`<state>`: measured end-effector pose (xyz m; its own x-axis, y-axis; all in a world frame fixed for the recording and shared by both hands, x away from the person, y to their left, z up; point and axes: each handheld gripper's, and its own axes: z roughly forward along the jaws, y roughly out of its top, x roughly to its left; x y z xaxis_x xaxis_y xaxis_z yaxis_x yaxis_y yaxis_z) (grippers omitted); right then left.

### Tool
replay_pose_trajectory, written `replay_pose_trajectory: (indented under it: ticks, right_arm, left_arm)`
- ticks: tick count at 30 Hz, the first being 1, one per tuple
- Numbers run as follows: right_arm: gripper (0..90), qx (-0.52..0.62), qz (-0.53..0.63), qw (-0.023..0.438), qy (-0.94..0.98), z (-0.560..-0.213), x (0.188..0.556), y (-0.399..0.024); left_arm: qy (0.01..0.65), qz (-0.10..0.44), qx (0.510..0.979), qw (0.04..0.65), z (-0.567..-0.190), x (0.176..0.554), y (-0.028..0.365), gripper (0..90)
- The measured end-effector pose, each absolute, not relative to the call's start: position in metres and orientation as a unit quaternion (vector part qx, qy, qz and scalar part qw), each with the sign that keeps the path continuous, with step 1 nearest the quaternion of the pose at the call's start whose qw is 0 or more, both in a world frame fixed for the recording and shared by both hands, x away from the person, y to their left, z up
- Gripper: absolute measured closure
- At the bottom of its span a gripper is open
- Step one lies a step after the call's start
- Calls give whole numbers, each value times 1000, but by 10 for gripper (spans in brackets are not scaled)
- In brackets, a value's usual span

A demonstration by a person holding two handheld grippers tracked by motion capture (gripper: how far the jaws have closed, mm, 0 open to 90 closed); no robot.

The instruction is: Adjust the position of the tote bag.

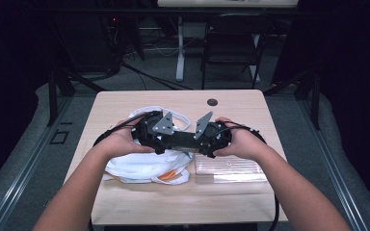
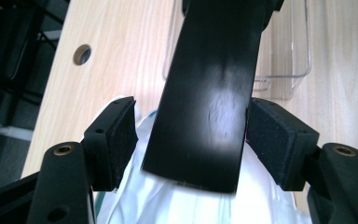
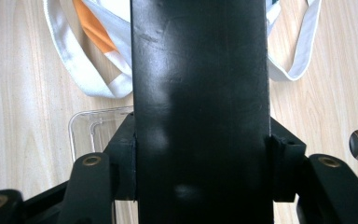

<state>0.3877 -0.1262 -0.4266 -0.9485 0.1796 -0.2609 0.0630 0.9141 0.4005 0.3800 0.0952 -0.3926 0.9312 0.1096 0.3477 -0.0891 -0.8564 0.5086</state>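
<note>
Black flat slab (image 1: 183, 140) held between two grippers, just above the white bag (image 1: 144, 166).

Right gripper (image 3: 200, 163) clamps one slab end; left gripper (image 2: 191, 140) stands wide around the other, left pad clear. Clear tray (image 1: 231, 169) right of bag.

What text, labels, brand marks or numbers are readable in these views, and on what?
None readable.
Black flat object held between the two grippers: plain glossy face, only scuffs and glare.
White bag with orange patches: no print legible.
Clear plastic tray: no marking.
Wooden table: bare grain and a round hole.
Gripper plates and jaws: no lettering.
</note>
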Motion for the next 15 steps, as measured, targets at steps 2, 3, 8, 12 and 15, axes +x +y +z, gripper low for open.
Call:
replay_pose_trajectory:
  ticks: [2,3,8,12,15]
  right_arm:
    - [419,65,201,149,966,-427,388,-127]
    - [419,65,201,148,966,-427,388,-128]
    - [419,66,195,150,967,-426,390,-132]
    - [419,75,197,151,966,-428,390,-138]
    - [419,78,196,152,966,-428,391,-142]
  left_arm:
    - [16,189,944,271,-390,379,101,335]
    - [19,190,944,269,-388,380,106,335]
    - [37,190,944,266,-386,380,121,336]
    - [54,193,943,266,-391,380,134,337]
    - [65,190,944,260,-398,382,143,338]
